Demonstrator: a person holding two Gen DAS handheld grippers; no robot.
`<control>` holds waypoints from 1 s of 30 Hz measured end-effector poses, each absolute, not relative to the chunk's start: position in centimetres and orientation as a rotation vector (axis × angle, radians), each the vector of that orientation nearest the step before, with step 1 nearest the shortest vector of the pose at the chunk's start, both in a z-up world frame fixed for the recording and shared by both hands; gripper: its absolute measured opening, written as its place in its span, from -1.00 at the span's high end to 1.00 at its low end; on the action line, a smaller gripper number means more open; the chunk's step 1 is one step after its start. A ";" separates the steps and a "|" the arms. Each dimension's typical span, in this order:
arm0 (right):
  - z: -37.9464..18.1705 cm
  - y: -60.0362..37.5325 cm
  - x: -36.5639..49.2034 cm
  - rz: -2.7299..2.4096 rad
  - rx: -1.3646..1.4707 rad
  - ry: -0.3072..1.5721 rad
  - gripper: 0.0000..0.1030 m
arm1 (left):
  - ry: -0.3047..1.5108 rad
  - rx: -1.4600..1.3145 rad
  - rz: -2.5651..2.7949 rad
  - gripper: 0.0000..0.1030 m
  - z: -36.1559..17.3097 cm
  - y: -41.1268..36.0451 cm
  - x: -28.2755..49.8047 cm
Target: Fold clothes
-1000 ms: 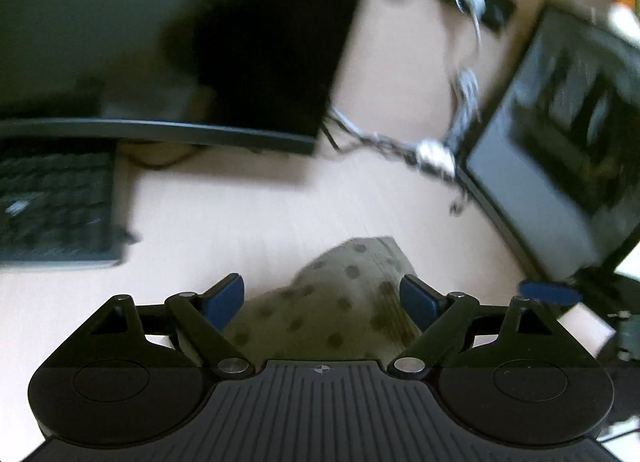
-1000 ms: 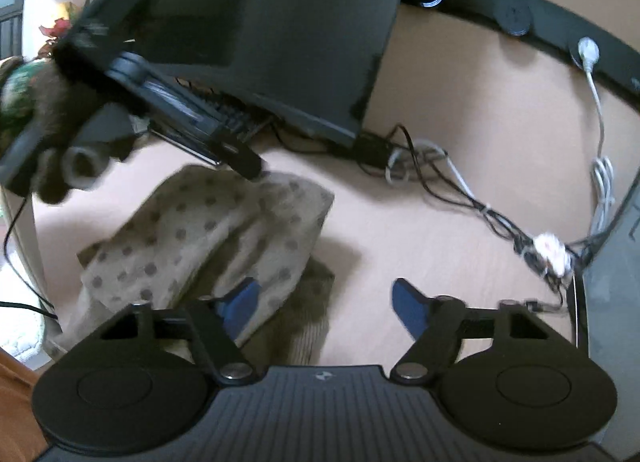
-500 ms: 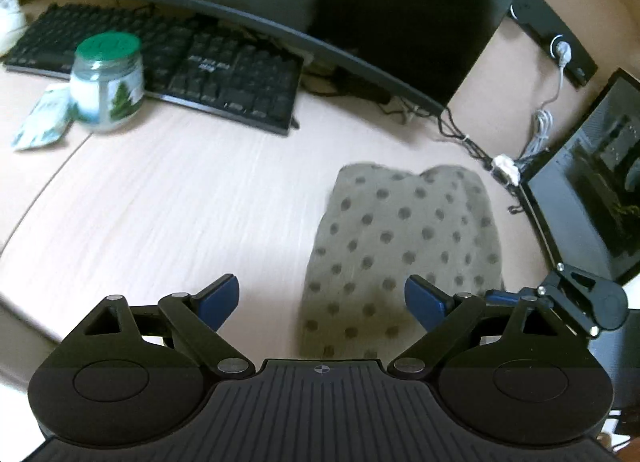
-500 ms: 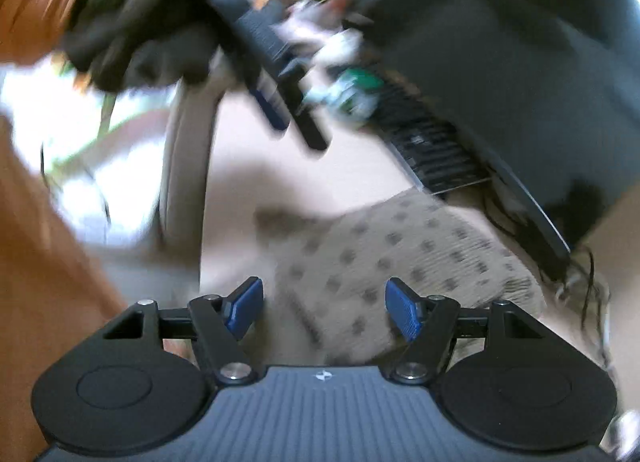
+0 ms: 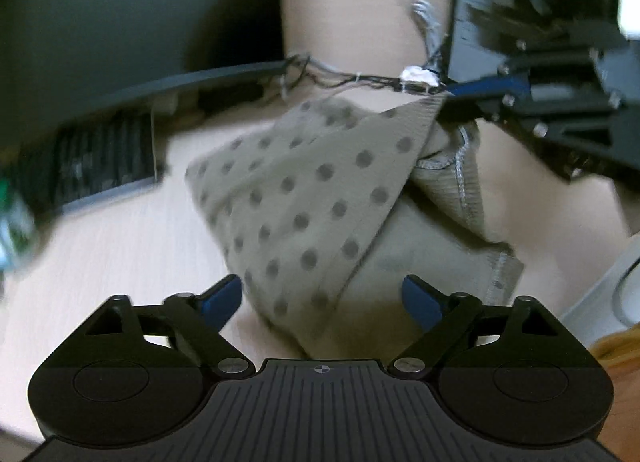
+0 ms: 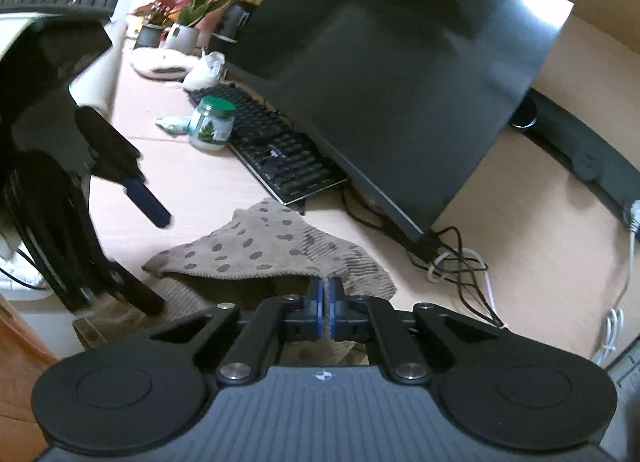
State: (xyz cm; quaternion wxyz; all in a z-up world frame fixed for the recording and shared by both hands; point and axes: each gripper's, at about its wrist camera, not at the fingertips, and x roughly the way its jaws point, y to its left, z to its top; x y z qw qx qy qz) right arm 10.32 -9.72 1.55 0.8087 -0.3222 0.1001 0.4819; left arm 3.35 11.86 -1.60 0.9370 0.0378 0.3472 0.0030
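A beige polka-dot garment (image 5: 320, 190) lies on the light wooden desk. My left gripper (image 5: 322, 298) is open, its blue fingertips on either side of the garment's near end, nothing held. My right gripper (image 6: 325, 298) is shut on a corner of the garment (image 6: 264, 246) and lifts that edge so the cloth tents up from the desk. In the left wrist view the right gripper (image 5: 472, 92) holds the raised corner at upper right. In the right wrist view the left gripper (image 6: 148, 206) hangs open at the left.
A large dark monitor (image 6: 392, 74) and a black keyboard (image 6: 280, 154) stand behind the garment. A green-lidded jar (image 6: 210, 122) sits by the keyboard. Tangled cables (image 6: 456, 262) lie to the right. Potted plants (image 6: 180, 18) stand at the back left.
My right gripper has closed on the garment's corner and raised it. My left gripper has swung in over the garment's near end and stays open.
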 end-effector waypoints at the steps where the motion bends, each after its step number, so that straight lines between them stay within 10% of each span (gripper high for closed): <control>1: 1.3 -9.9 10.2 1.035 -0.688 0.225 0.94 | 0.700 0.121 0.017 -0.08 -1.7 11.5 3.6; 5: 0.1 -10.4 9.7 1.054 -0.685 0.277 0.51 | 0.675 0.118 0.020 0.84 -0.8 11.8 3.9; 7: -1.4 -10.9 9.0 1.070 -0.683 0.329 -0.03 | 0.642 0.095 0.038 0.87 0.2 12.3 3.6; 14: -4.1 -9.0 8.2 1.032 -0.581 0.339 -0.61 | 0.599 0.015 0.071 0.94 2.3 13.2 4.1; 16: -4.6 -7.5 9.1 0.962 -0.559 0.320 -0.58 | 0.584 0.003 0.072 0.94 2.9 13.0 3.9; 18: -4.6 -6.5 10.0 0.889 -0.543 0.290 0.10 | 0.568 0.017 0.072 0.95 3.7 12.8 3.5; 19: -4.0 -6.7 10.3 0.851 -0.545 0.253 0.83 | 0.566 0.022 0.069 0.95 3.9 12.8 3.3; 30: -3.8 -12.0 9.7 0.845 -0.783 0.220 0.84 | 0.742 -0.081 -0.141 0.94 0.0 10.4 1.9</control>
